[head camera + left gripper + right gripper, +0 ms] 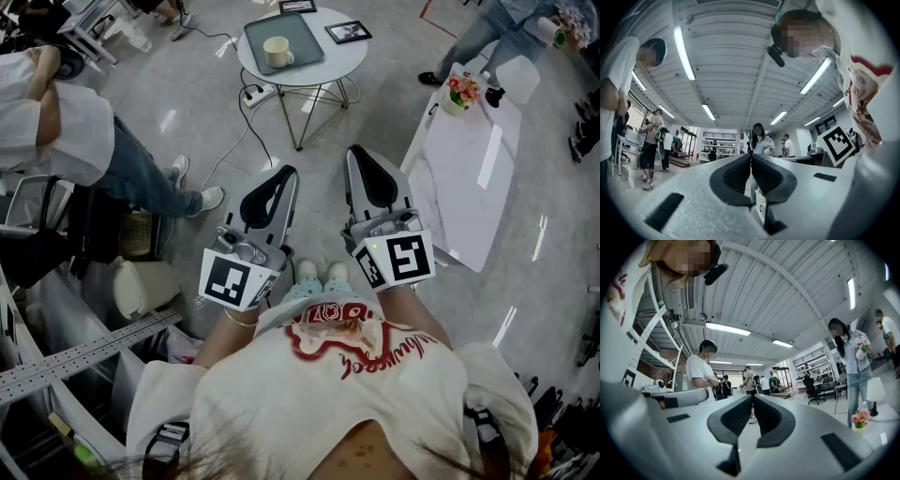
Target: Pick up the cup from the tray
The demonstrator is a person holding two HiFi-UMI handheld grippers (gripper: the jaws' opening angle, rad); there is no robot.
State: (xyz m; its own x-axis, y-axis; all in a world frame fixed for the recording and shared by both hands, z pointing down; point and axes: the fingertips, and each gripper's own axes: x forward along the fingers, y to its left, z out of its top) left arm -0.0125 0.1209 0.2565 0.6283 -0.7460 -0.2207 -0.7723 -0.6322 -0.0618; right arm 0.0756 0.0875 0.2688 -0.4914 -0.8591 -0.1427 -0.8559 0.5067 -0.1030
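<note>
In the head view a cream cup (pixel 277 52) stands upright on a grey-green tray (pixel 302 30), which lies on a small round white table (pixel 343 59) far ahead. My left gripper (pixel 280 172) and right gripper (pixel 360 153) are held side by side close to my body, well short of that table. Both are shut, pads meeting, with nothing between them. The left gripper (pixel 751 156) and right gripper (pixel 753 396) views point up at the ceiling and the room. Neither one shows the cup or the tray.
Two picture frames (pixel 348 32) lie on the round table beside the tray. A power strip (pixel 258 93) and cable lie on the floor under it. A long white table (pixel 464 178) with a flower pot (pixel 461 91) stands to the right. A person (pixel 66 127) stands at the left.
</note>
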